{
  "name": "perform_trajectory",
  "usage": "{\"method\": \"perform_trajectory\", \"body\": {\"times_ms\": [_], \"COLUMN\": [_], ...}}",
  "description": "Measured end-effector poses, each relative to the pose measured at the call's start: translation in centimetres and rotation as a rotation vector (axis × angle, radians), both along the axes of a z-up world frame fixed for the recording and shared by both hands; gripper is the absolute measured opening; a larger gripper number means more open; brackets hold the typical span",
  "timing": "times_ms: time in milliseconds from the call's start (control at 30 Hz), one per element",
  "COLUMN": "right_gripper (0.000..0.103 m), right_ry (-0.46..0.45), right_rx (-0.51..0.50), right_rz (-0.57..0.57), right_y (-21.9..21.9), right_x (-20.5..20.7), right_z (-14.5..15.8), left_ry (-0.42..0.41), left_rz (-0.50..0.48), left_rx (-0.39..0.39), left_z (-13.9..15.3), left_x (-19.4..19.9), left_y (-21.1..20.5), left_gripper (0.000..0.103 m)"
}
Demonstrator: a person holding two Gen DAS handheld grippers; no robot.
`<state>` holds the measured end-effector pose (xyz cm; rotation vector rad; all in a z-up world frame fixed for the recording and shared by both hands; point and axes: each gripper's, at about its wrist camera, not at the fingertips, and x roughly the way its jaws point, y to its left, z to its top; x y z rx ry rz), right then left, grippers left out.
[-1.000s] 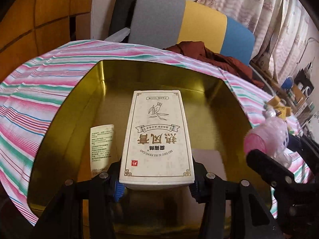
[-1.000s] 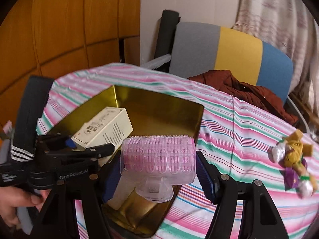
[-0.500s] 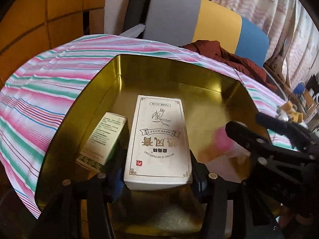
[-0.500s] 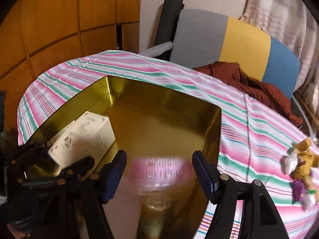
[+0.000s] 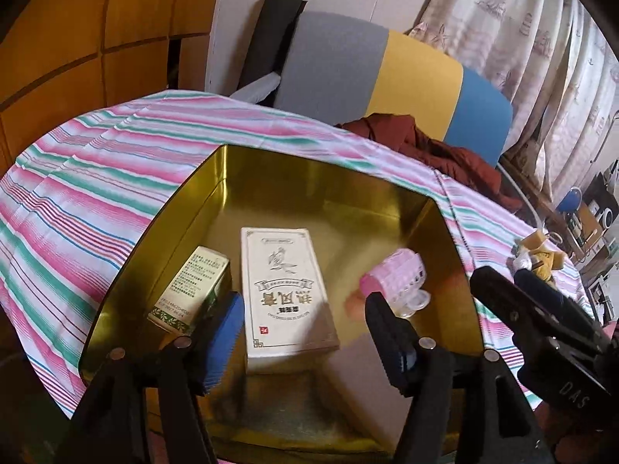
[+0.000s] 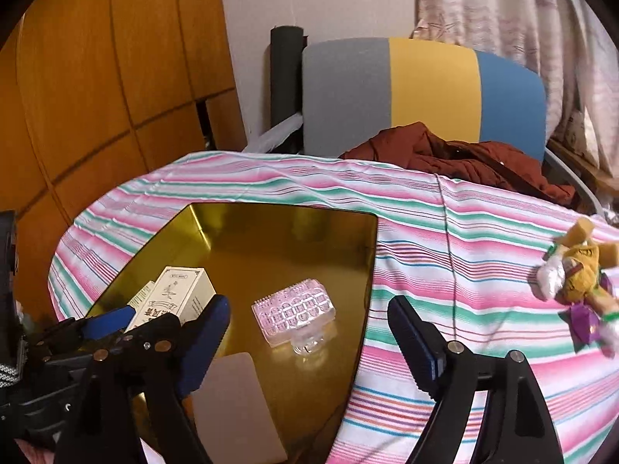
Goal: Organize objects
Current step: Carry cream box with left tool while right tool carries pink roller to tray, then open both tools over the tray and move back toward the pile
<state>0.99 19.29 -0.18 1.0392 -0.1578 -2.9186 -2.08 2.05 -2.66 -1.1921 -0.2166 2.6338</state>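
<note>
A gold tin tray [image 5: 271,178] [image 6: 240,239] lies on the striped cloth. Inside it rest a tall cream box [image 5: 286,290] [image 6: 174,297], a smaller green-and-cream box [image 5: 189,290] to its left, and a pink hair roller [image 5: 398,276] [image 6: 296,311] toward the right. My left gripper [image 5: 305,340] hangs over the cream box's near end, jaws opening, pads clear of the box. My right gripper [image 6: 309,336] is above the tray's near right part, jaws opening, with the roller lying free just beyond them.
A small yellow and purple toy [image 6: 580,286] [image 5: 541,259] lies on the cloth at the right. A flat pale card [image 6: 236,406] rests in the tray's near corner. Behind the table stands a grey, yellow and blue chair [image 6: 425,92] with a rust-red garment [image 6: 464,158].
Both grippers let go and drew back. The cream box now lies in the tray beside the smaller box, and the pink roller dropped from the right gripper onto the tray floor.
</note>
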Motion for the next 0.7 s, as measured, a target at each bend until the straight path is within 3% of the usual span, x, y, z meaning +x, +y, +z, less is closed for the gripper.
{"method": "perform_trajectory", "body": {"times_ms": [200,700], "right_gripper": [0.090,0.092], "right_ry": [0.017,-0.015], "right_rx": [-0.025,-0.047], "right_rz": [-0.059,-0.213], "right_y": [1.8,8.4], "right_x": [1.5,4.0], "right_z": [0.4,-0.5], "left_ry": [0.003,0.076], "left_rz": [-0.047,-0.283], "left_rx": [0.042,0.023], "left_z": [0.6,1.5], "left_x": [0.6,4.4], "left_y": [1.0,6.2], "left_gripper": [0.066,0.066]}}
